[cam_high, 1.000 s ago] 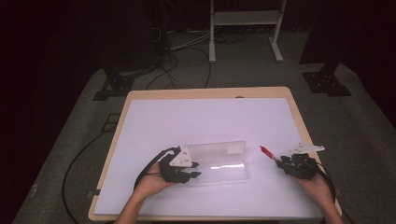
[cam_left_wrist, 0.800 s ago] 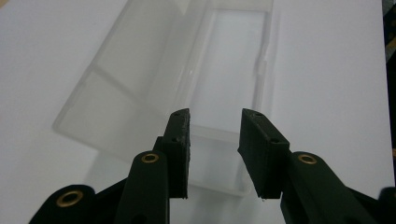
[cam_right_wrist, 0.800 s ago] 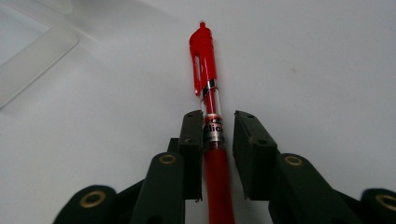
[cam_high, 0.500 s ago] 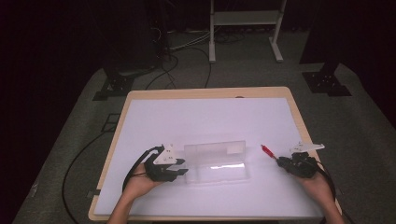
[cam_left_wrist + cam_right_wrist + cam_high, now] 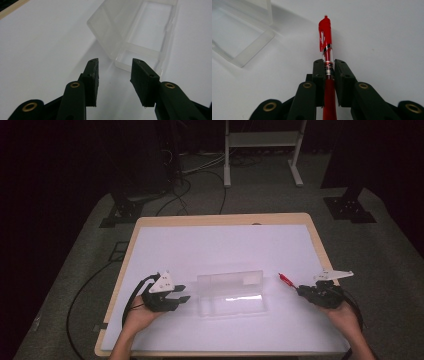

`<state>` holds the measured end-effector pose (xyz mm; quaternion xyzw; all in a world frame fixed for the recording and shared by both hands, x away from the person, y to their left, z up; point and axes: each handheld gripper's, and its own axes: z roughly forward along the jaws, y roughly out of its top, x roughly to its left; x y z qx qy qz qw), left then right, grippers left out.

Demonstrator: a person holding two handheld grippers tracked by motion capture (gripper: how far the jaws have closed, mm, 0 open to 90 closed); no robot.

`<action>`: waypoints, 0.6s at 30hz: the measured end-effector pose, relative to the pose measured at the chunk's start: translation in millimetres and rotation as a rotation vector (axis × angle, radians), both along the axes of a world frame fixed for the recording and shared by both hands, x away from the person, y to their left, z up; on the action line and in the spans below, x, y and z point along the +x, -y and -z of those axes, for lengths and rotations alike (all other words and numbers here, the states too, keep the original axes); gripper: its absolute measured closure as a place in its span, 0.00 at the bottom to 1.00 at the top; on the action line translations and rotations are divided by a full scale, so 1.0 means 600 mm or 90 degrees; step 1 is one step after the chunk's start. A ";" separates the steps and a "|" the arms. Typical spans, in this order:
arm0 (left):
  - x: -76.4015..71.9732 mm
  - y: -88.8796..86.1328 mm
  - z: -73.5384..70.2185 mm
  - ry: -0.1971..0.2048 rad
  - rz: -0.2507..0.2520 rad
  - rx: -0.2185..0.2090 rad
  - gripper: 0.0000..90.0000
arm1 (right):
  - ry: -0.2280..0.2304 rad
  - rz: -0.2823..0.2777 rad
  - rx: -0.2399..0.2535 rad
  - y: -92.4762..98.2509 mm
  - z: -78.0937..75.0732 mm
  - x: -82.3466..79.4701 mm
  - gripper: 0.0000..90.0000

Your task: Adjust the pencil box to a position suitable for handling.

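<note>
Right gripper (image 5: 329,68) clamps red pen (image 5: 325,37) lengthwise, right of clear open case (image 5: 231,292), likely for loading. Left gripper (image 5: 113,75), jaws apart, empty, near case's left end, seemingly to steady it.

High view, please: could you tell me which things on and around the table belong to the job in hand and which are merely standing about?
In the job:
- red pen, clamped in the right tongs
- clear plastic case, lid open, on the table
- left tongs, open, just short of the case

Standing about:
- white stand beyond the table
- floor cables
</note>
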<state>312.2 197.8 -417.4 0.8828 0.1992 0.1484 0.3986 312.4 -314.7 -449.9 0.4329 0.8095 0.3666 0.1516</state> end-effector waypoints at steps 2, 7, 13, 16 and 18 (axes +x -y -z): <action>0.002 -0.006 0.001 -0.001 -0.007 -0.001 0.62 | -0.001 -0.002 0.003 0.000 -0.004 -0.001 0.87; 0.004 -0.021 0.006 -0.004 -0.039 -0.015 0.58 | 0.000 -0.009 0.006 -0.002 -0.012 -0.003 0.87; 0.008 -0.039 0.016 -0.016 -0.065 -0.027 0.51 | 0.002 -0.022 0.017 -0.009 -0.023 -0.008 0.87; 0.010 -0.046 0.017 -0.019 -0.075 -0.033 0.49 | 0.006 -0.030 0.022 -0.013 -0.030 -0.011 0.87; 0.012 -0.049 0.019 -0.025 -0.078 -0.041 0.47 | 0.006 -0.033 0.024 -0.015 -0.035 -0.013 0.87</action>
